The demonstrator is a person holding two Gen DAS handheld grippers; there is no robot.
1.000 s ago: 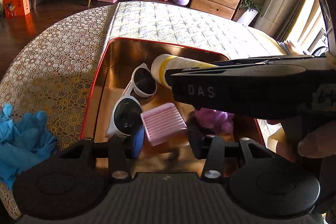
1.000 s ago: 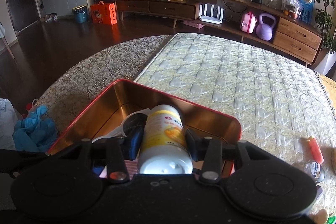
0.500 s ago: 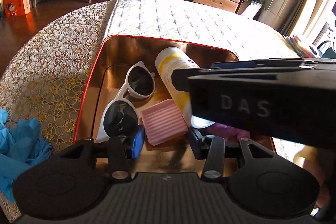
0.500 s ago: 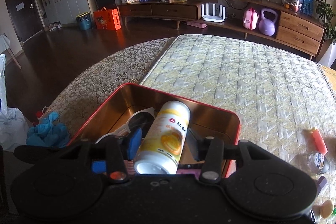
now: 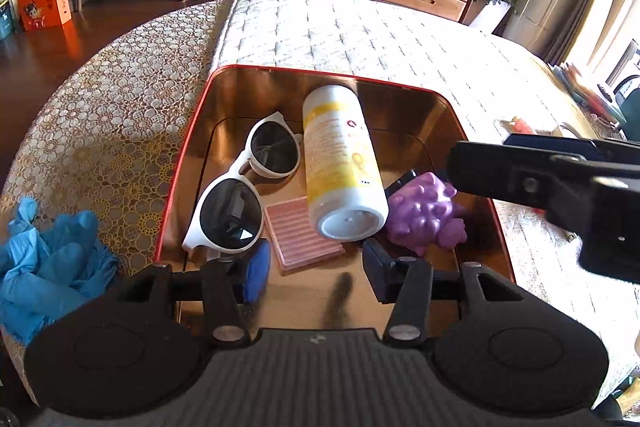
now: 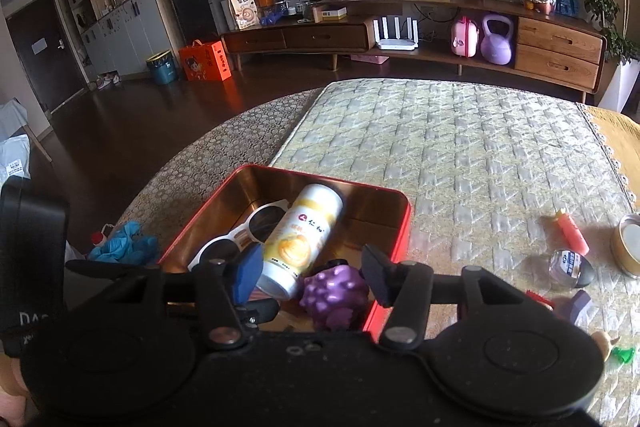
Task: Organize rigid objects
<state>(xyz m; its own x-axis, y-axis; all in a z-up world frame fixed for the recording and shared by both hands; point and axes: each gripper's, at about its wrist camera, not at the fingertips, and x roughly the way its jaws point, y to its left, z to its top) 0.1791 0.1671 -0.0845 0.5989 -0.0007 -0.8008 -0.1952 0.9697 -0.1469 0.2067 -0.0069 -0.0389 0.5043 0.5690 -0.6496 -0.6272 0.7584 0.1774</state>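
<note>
Now both tools open, bottle [image 5: 340, 163] lying inside red-rimmed tin [image 5: 188, 147]

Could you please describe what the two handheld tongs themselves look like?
Both tongs, left and right, are matte black plastic with two round discs, silver screws and linkage arms. One finger pad is blue, the other black. White "DA" lettering marks the left body. No cables show.

Left wrist view sits close over the red tin [image 5: 188, 155], looking steeply down into it — right wrist view hangs further back and higher, facing level across the bed [image 6: 460, 147]. Both share the tin and the far sideboard [image 6: 400, 27].
</note>
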